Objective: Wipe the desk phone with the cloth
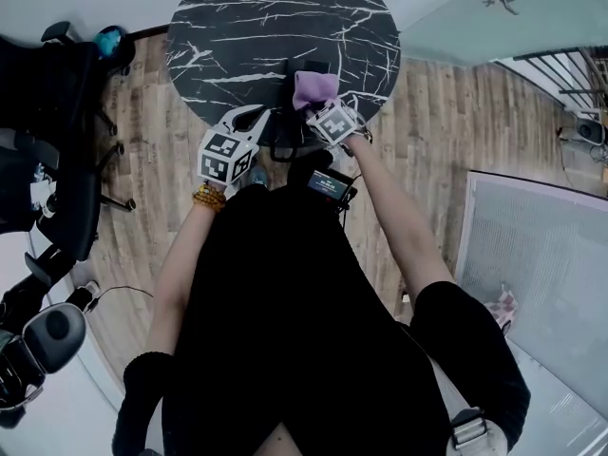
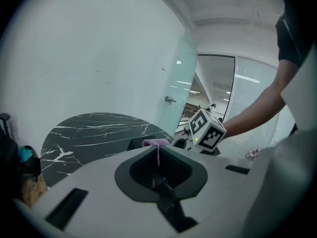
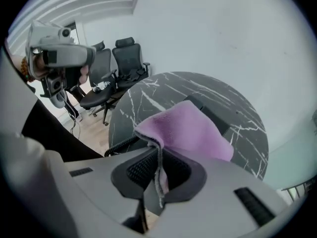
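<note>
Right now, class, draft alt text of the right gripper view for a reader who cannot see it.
The right claw is shut on a purple cloth that drapes forward over a round black marble-patterned table. A coiled black cord shows beside the cloth, with office chairs beyond.

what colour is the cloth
The cloth is light purple, clearest in the right gripper view.

The head view looks steeply down from high, and both gripper views look low and close across the same dark bench and cloth, each toward the other's side.
</note>
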A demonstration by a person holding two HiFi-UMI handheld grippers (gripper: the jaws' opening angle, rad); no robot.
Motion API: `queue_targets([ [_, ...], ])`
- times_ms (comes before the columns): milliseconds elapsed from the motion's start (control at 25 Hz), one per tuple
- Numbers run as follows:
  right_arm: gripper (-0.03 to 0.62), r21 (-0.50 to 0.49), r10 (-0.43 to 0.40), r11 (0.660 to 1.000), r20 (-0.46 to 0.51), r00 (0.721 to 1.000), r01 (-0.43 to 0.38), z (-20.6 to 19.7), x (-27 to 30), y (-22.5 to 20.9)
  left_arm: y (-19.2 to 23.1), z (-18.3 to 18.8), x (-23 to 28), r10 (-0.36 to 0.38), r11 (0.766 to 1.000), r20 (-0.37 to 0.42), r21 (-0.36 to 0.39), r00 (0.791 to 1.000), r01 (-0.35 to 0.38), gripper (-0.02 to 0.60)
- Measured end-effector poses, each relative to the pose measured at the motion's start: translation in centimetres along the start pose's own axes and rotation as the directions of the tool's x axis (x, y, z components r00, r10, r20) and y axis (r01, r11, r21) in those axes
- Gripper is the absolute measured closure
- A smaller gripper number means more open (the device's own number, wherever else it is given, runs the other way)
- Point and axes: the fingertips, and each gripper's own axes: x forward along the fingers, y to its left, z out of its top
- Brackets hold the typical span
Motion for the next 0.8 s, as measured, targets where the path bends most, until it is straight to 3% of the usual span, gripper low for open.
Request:
queue_targets([
  [320,0.544,-0.062,-0.194,0.978,0.096,0.976,0.200,5.4,-4.4,-10.2,-0.3,-0.3,0.5,-0.014,1.000,-0.011,-0.008,1.000,0.014,0.560],
  [520,0.544,-0.126,-0.324,0.932,0.134,0.937,0.340,8.2,-7.0,-15.3,0.0,-0.3,0.4,-0.007,1.000,-0.014,-0.015,1.000,0.006,0.560],
  [680,0.545,-0.092,-0.402,0.902,0.180,0.898,0.422,9.9,-9.0,-18.4,-0.2,-0.5,0.5,-0.008,1.000,-0.024,-0.016,1.000,0.008,0.560],
  [800,0.544,-0.078,-0.412,0.899,0.186,0.892,0.431,9.9,-8.7,-18.9,-0.2,-0.8,0.6,-0.005,1.000,-0.031,-0.018,1.000,0.005,0.559],
])
